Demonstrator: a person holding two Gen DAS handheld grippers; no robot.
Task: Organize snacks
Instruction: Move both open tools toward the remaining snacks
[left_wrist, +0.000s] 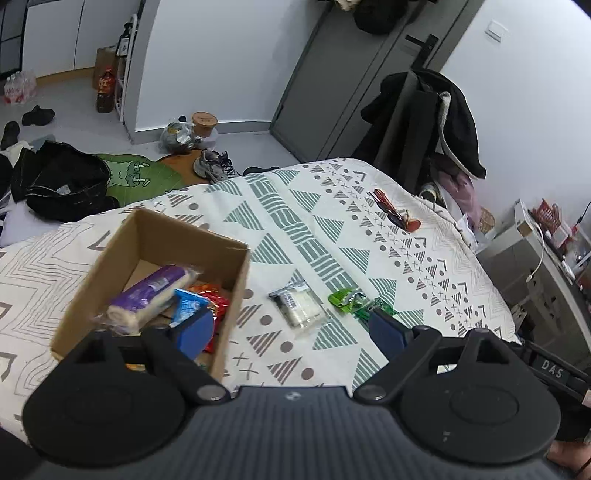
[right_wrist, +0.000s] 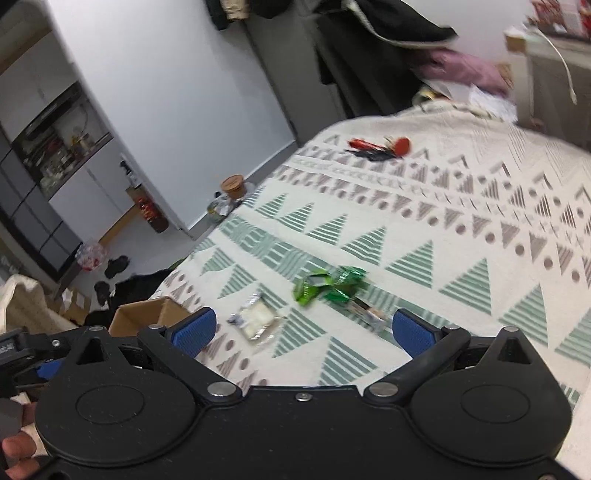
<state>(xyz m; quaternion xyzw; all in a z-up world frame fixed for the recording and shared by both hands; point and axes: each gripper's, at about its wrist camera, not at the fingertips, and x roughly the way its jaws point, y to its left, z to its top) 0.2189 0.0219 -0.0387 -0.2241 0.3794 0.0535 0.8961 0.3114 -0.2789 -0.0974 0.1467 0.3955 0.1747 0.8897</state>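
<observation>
Bed (left_wrist: 332, 206) covered with a patterned spread, green and grey triangles on cream. A cardboard box (left_wrist: 229, 280) sits open on the spread at the left of the left wrist view. Inside it: a purple-and-cream wrapped roll (left_wrist: 147, 295) lying slanted on top, a blue packet (left_wrist: 188, 304) beside it, red-orange wrappers (left_wrist: 216, 301) underneath.

Left claw (left_wrist: 291, 332) released, jaws spread wide, nothing between the blue pads. Its left pad hangs over the box's near corner; its right pad sits over the spread just beside the green snacks.

Loose on the spread, right of the box: a clear packet with white contents (left_wrist: 299, 304), then a crumpled green wrapper (left_wrist: 343, 300), then a flatter green packet (left_wrist: 373, 308) partly hidden behind the right pad. All three lie apart from the box.

Right claw (right_wrist: 303, 330) also released, jaws at full spread, empty. In its view, which is motion-blurred, the clear packet (right_wrist: 256, 319) lies between the pads and ahead of them, the green wrappers (right_wrist: 332, 284) farther on. Box corner (right_wrist: 147, 314) shows at left, behind the left pad.

Red and black small items (left_wrist: 395, 212) lie far up the spread, well apart from the snacks. Fingers (right_wrist: 16, 450) of the holding hand show at the lower left edge.
</observation>
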